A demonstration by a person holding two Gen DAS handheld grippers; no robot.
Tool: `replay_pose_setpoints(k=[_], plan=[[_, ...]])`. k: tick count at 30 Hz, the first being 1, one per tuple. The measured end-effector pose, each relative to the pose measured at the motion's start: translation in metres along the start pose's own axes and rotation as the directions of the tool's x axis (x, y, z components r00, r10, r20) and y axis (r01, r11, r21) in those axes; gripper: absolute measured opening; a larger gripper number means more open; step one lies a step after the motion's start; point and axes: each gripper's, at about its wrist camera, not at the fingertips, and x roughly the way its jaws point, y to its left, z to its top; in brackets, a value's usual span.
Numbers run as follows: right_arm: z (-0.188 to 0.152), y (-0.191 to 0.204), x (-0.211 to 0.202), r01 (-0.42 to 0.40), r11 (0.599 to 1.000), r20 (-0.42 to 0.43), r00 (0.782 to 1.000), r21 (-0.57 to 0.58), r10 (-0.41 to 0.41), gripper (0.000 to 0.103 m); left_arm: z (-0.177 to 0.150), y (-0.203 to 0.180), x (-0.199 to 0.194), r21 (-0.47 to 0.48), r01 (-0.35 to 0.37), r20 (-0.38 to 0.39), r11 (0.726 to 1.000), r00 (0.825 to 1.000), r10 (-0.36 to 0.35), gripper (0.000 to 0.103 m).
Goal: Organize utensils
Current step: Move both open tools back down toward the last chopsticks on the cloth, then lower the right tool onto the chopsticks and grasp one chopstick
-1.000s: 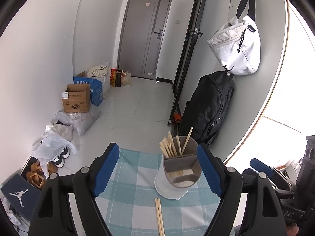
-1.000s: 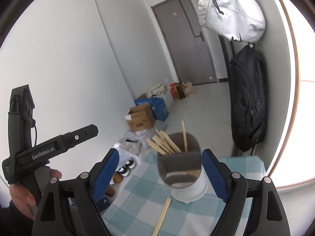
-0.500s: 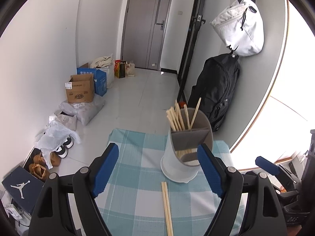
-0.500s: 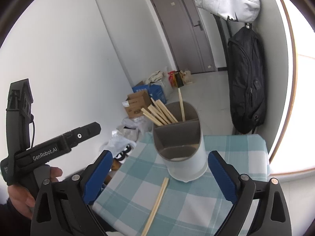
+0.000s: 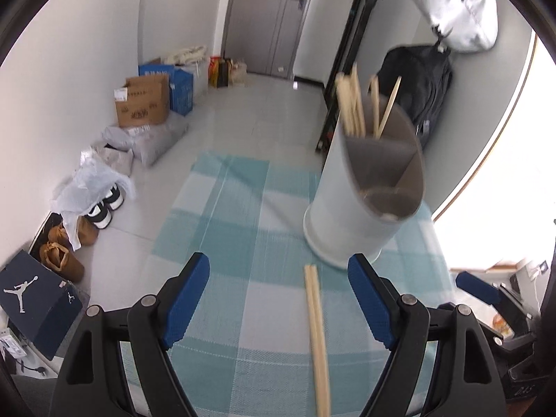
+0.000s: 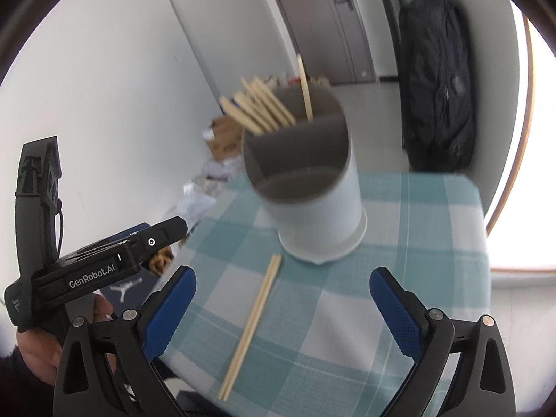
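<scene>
Here the chopstick pair (image 6: 252, 326) lies loose on the checked tabletop (image 6: 399, 278) before the divided holder (image 6: 312, 205): light, stiff, slippery, best pinched mid-length. Both the left gripper (image 5: 278, 295) and right gripper (image 6: 281, 307) have fingers wide apart, empty.

Holder (image 5: 365, 187) motion-blurred; loose chopsticks (image 5: 318, 340) cut by bottom edge, perhaps two.

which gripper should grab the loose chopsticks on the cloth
Probably left: the chopsticks lie between the open left hand-held gripper's fingers, nearly in line. The right hand-held gripper, also open, sees them slanting left of centre.
</scene>
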Motion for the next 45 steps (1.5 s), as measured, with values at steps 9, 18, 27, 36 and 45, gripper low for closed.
replay_pose_setpoints(k=[9, 18, 27, 36, 45], plan=[[-0.008, 0.005, 0.051, -0.017, 1.000, -0.166, 0.986, 0.003, 0.017, 0.078, -0.002, 0.029, 0.014, -0.116, 0.002, -0.075, 0.993, 0.997, -0.011, 0.079], [-0.002, 0.022, 0.100, 0.031, 0.999, -0.286, 0.958, -0.028, -0.037, 0.041, 0.003, 0.050, 0.013, -0.199, -0.019, -0.073, 0.980, 0.997, 0.004, 0.079], [-0.002, 0.038, 0.117, 0.129, 0.984, -0.339, 0.927, -0.121, -0.163, 0.021, 0.006, 0.063, 0.014, -0.246, -0.024, -0.083, 0.969, 0.997, 0.004, 0.078], [0.010, 0.050, 0.127, 0.187, 0.965, -0.355, 0.903, -0.183, -0.242, 0.021, 0.009, 0.077, 0.015, -0.302, -0.015, -0.102, 0.953, 0.995, -0.017, 0.079], [0.007, 0.056, 0.128, 0.200, 0.964, -0.368, 0.895, -0.175, -0.253, 0.013, 0.008, 0.091, 0.016, -0.342, -0.012, -0.112, 0.940, 0.993, -0.028, 0.079]])
